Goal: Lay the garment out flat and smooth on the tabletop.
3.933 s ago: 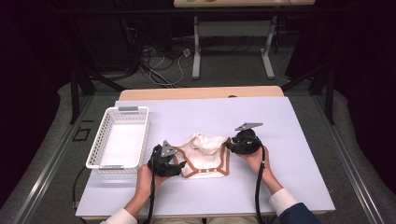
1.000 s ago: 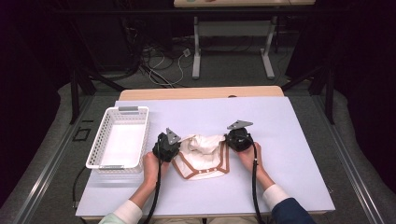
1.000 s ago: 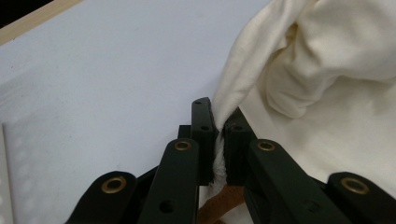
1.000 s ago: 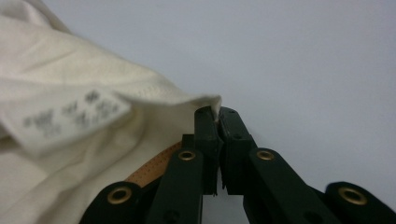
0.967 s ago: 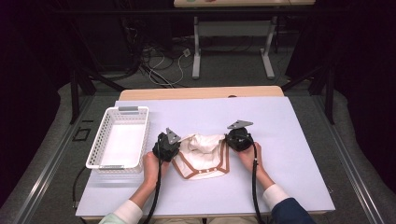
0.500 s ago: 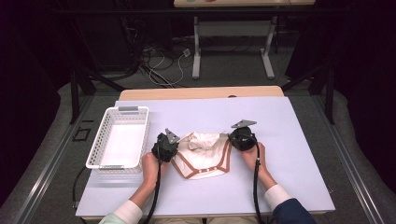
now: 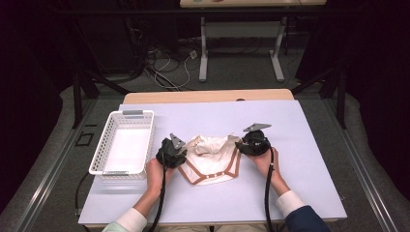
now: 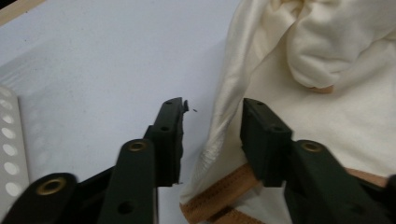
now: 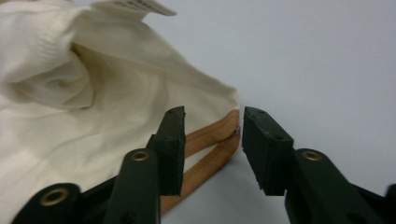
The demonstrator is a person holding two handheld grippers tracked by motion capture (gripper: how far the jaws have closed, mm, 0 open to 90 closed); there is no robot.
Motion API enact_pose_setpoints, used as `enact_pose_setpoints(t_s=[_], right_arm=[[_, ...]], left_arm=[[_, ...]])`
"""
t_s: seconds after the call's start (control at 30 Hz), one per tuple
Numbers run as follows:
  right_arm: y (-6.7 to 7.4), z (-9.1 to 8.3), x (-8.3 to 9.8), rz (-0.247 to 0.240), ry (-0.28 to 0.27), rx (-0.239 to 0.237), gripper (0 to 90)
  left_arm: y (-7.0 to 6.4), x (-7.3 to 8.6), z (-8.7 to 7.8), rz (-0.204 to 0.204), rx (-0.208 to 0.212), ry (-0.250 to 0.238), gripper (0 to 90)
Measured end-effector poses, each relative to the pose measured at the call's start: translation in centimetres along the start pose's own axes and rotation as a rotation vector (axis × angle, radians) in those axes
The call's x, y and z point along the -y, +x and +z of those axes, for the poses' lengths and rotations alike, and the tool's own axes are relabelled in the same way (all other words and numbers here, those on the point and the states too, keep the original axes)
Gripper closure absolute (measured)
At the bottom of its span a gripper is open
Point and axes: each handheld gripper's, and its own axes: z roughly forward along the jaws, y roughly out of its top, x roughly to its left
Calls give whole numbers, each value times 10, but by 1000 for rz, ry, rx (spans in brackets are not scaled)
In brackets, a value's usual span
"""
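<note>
You have a white plastic basket [image 7: 123, 143] sitting on the left part of the table [image 7: 300, 159], its long sides running away from you. Beyond the table's far edge, tangled cables [image 7: 167, 65] lie on the floor. To the right of those cables stand the white legs [image 7: 203, 53] of a second table [image 7: 241, 3], further back from yours.

High cam overhead, forward-down; gripper cams close; all share garment [image 7: 211, 158].

Table [image 7: 300, 145] w/ pale lilac top: white basket [image 7: 123, 147] at left, cream garment [image 7: 212, 159] approx. mid-table, brown trim.
</note>
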Motion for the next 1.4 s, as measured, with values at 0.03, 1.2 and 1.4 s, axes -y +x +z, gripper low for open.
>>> enact_pose_setpoints(t_s=[0.03,1.2,1.4], right_arm=[[1,-1,0,-1,1,-5,515],[43,-2,17,-103,88,-165,455],[43,-3,19,-121,72,-124,648]], left_arm=[[-1,0,-3,4,2,-6,528],[0,11,-1,35,286,38,501],[5,14,0,-4,287,10,709]])
